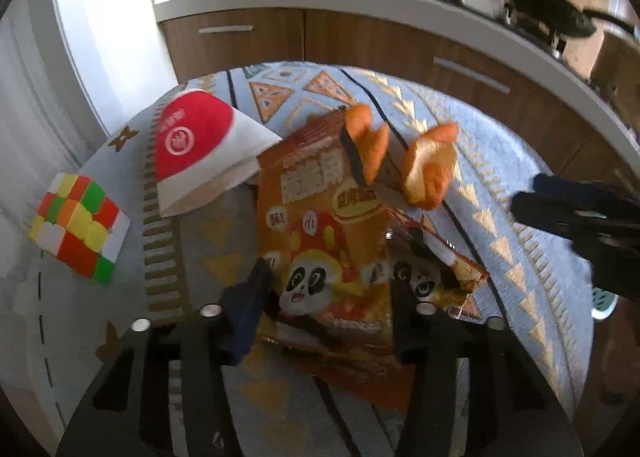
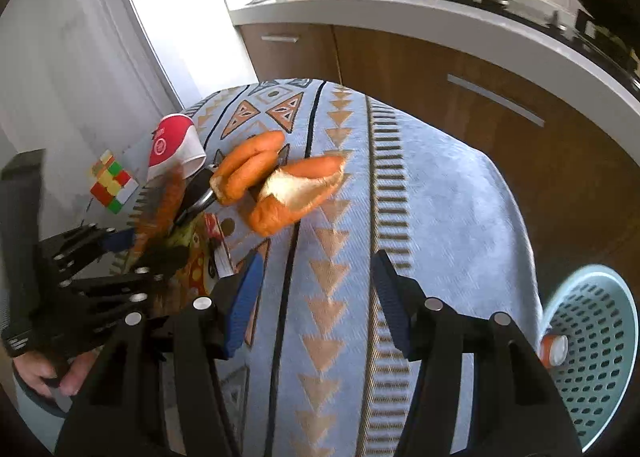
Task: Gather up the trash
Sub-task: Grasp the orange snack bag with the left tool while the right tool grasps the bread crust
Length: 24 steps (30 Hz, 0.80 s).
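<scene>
An orange snack bag with a panda print (image 1: 328, 241) is between the jaws of my left gripper (image 1: 328, 309), which stand wide apart around its lower end; the bag looks lifted off the table, and a grip does not show. The bag also shows edge-on in the right wrist view (image 2: 160, 213). Beyond it lie a red and white paper cup (image 1: 196, 145) and two orange bread pieces (image 1: 428, 165) on the patterned cloth. My right gripper (image 2: 316, 297) is open and empty above the cloth (image 2: 440, 185), near the bread (image 2: 292, 193).
A colour cube (image 1: 80, 233) lies at the table's left edge. A pale green perforated basket (image 2: 592, 337) with a can inside stands below the table's right edge. Brown kitchen cabinets (image 2: 400, 57) and a white counter run behind the table.
</scene>
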Motion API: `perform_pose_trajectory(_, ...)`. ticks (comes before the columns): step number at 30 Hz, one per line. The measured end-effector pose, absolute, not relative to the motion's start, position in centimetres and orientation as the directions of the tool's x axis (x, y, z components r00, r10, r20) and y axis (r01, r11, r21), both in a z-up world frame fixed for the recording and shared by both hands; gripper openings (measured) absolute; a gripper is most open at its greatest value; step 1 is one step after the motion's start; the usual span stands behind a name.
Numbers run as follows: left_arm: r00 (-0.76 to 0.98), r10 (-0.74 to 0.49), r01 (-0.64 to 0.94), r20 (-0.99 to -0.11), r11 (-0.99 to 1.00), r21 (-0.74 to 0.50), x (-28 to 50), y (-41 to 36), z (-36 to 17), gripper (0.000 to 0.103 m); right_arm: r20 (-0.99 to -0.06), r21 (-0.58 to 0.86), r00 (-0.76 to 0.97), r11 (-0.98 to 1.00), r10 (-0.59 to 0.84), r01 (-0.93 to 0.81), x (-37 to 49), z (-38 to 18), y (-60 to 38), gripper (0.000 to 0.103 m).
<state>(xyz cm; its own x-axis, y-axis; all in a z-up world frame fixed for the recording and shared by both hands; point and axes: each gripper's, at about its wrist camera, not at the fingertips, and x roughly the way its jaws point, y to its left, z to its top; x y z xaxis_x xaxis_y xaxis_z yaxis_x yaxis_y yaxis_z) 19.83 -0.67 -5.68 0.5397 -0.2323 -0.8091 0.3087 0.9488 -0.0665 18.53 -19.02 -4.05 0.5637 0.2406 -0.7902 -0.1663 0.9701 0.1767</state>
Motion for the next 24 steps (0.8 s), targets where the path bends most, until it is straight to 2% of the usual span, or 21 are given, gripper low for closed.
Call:
perform_pose_trajectory(4,0.559,-0.339,0.318,-0.757,0.931,-0.182,19.5,1.7,-4.5,0.025,-0.802,0.211,0.535,0.964,0.266,-0.162,20.8,-5.0,-17.6,0.054)
perform_pose_trajectory(6,0.574,-0.367,0.312,-0.732,0.924,-0.218,19.5,2.7,-4.1,0.016,-0.81,0.226,0.518,0.962,0.273,-0.152,21.7,-5.6,-17.1,0.058)
perform_pose_trajectory(10,0.612,-0.361,0.287,-0.704,0.931,-0.228,19.1,3.8,-3.3,0.005,-0.831,0.229,0.496,0.968,0.251,-0.107,23.7,-6.8,-15.8,0.064)
perform_pose_trajectory(14,0.624,-0.379,0.291,-0.683,0.924,-0.247,19.1,4.4,-3.0,0.004,-0.84,0.181,0.51,0.982,0.184,-0.057,25.1,-7.1,-15.2,0.064)
perform_pose_trajectory(15,0.629,-0.382,0.291,-0.677,0.923,-0.25,19.0,4.4,-2.9,0.004,-0.843,0.166,0.512,0.985,0.167,-0.048,25.2,-7.1,-15.0,0.06)
perform_pose_trajectory(16,0.634,-0.386,0.293,-0.67,0.922,-0.254,18.9,4.5,-2.8,0.004,-0.847,0.135,0.514,0.99,0.134,-0.036,25.4,-7.1,-14.9,0.051)
perform_pose_trajectory(17,0.638,-0.389,0.295,-0.665,0.921,-0.256,18.8,4.6,-2.7,0.003,-0.848,0.114,0.517,0.993,0.116,-0.037,25.4,-7.0,-14.7,0.047)
perform_pose_trajectory(19,0.646,-0.397,0.297,-0.652,0.918,-0.264,18.5,4.7,-2.4,0.003,-0.837,0.118,0.532,0.992,0.125,-0.047,25.1,-6.7,-14.8,0.03)
perform_pose_trajectory(21,0.653,-0.413,0.307,-0.634,0.911,-0.277,18.2,5.0,-1.8,0.003,-0.821,0.116,0.556,0.992,0.128,-0.056,24.4,-6.0,-15.1,0.019)
perform_pose_trajectory(24,0.661,-0.447,0.337,-0.603,0.895,-0.293,17.6,4.9,-0.5,0.003,-0.78,0.102,0.617,0.994,0.108,-0.046,22.6,-4.4,-16.2,0.015)
